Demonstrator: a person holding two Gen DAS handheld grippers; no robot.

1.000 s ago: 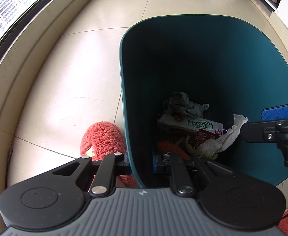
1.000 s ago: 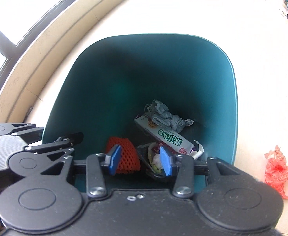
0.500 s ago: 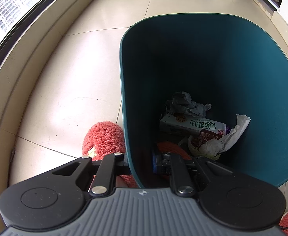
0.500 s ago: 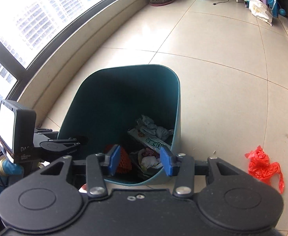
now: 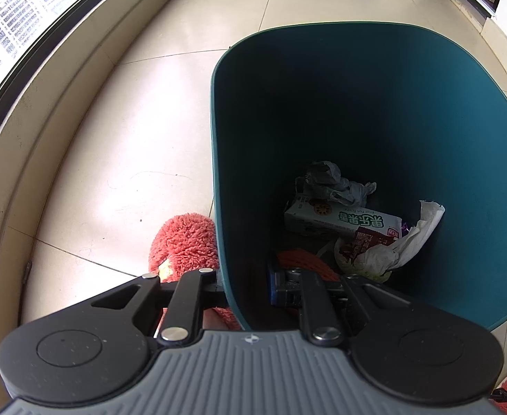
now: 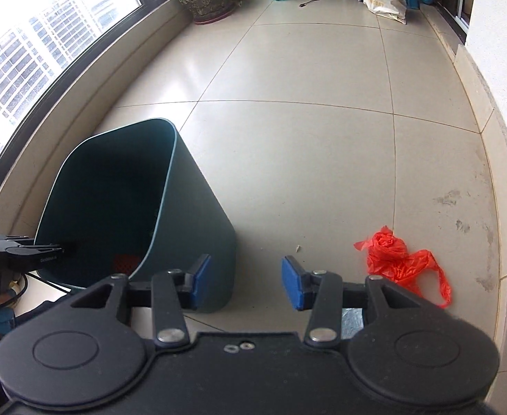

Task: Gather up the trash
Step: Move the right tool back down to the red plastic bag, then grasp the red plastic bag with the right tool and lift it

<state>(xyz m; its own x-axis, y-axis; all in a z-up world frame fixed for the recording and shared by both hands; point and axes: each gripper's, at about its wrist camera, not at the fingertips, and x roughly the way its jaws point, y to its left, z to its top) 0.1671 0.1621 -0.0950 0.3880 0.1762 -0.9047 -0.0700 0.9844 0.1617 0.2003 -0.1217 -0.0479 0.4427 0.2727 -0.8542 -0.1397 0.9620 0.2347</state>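
1. L gripper (image 5: 245, 285): the jaws are straddling the near-left wall of 1 teal bin (image 5: 426, 110), one finger outside, one inside, and appear to be clamping that wall. The bin is tilting, mouth facing the L camera.

2. Bin contents, all lying ahead of the L gripper's inner finger:
- 1 milk carton (image 5: 343, 221) w/ green print, lying flat, straight ahead.
- 1 grey crumpled wad (image 5: 333, 183), resting on the carton's far side.
- 1 white tissue (image 5: 409, 242), ahead-right, touching the carton's end & leaning on the bin wall.
- 1 orange net (image 5: 302, 259), just beside the inner finger, partly hidden by it.

3. Outside the bin: 1 red fluffy slipper (image 5: 184, 242) is sitting just ahead of the L gripper's outer finger, touching the bin wall. A 2nd red fluffy edge is showing at the lower-right corner of the L view; cannot tell what it is.

4. R gripper (image 6: 245, 282): the jaws are standing wide apart, blue pads (image 6: 293, 283) facing each other, nothing between them. It is hanging over the tiled floor (image 6: 305, 138).

5. Remaining trash: 1 red plastic bag (image 6: 398, 259), crumpled on the floor, ahead-right of the R gripper, near its right finger, not touching. The bin is sitting ahead-left of the R gripper.

6. Far end of the R view: 1 plant pot (image 6: 206, 0), 1 white bag (image 6: 385, 0).
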